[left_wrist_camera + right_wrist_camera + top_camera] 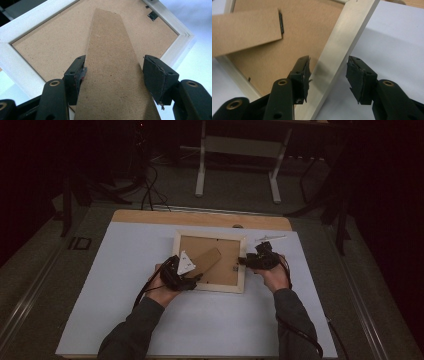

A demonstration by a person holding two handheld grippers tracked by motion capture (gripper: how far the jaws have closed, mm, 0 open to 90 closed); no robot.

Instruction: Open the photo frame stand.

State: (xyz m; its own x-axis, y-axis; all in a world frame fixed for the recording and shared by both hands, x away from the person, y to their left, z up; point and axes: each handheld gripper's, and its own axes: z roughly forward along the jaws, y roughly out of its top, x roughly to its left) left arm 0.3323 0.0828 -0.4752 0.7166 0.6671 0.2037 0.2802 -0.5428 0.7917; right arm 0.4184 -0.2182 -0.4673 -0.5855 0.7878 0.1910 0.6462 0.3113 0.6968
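A white picture frame (209, 236) lies face down mid-table, its brown backing board (227, 265) up. Its brown cardboard stand (207, 260) slants up off the board toward the frame's near left corner. There my left gripper (192, 281) is shut on the stand (112, 62), one pad on each long edge. My right gripper (243, 261) is at the frame's right side. Its jaws are open and straddle the white side rail (342, 37): the inner pad sits against the rail, the outer pad stands off it over the table. The right gripper (328, 75) grips nothing.
The frame rests on a white mat (125, 295) with a wooden strip (200, 218) along its far edge. A small white object (270, 238) lies just past the frame's far right corner. Beyond the table are white stand legs (201, 170) and floor cables (147, 190).
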